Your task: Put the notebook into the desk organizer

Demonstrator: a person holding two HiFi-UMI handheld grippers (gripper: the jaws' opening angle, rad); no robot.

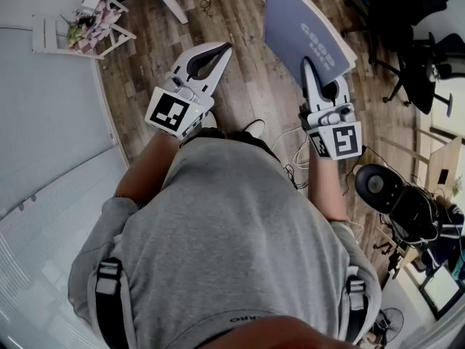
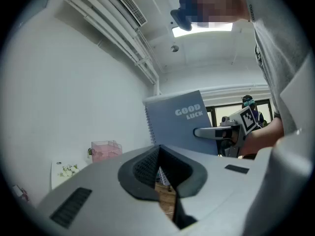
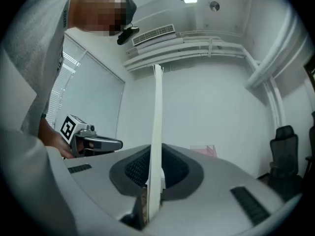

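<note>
My right gripper [image 1: 306, 64] is shut on a blue-grey spiral notebook [image 1: 298, 20] printed "GOOD LUCK" and holds it up over the wooden floor. The right gripper view shows the notebook [image 3: 157, 112] edge-on, pinched between the pads. In the left gripper view its cover [image 2: 182, 124] faces the camera, with the right gripper [image 2: 204, 132] clamped on its lower edge. My left gripper [image 1: 227, 47] is shut on nothing and hovers left of the notebook, apart from it. A pink see-through organizer [image 2: 106, 150] stands on a white surface far left, beside small flowers [image 1: 91, 17].
A white table [image 1: 43, 107] fills the left side. Black office chairs [image 1: 414, 42] stand at the right, with a round black base [image 1: 374, 184] and loose cables [image 1: 298, 158] on the wooden floor. The person's grey-shirted torso covers the lower middle.
</note>
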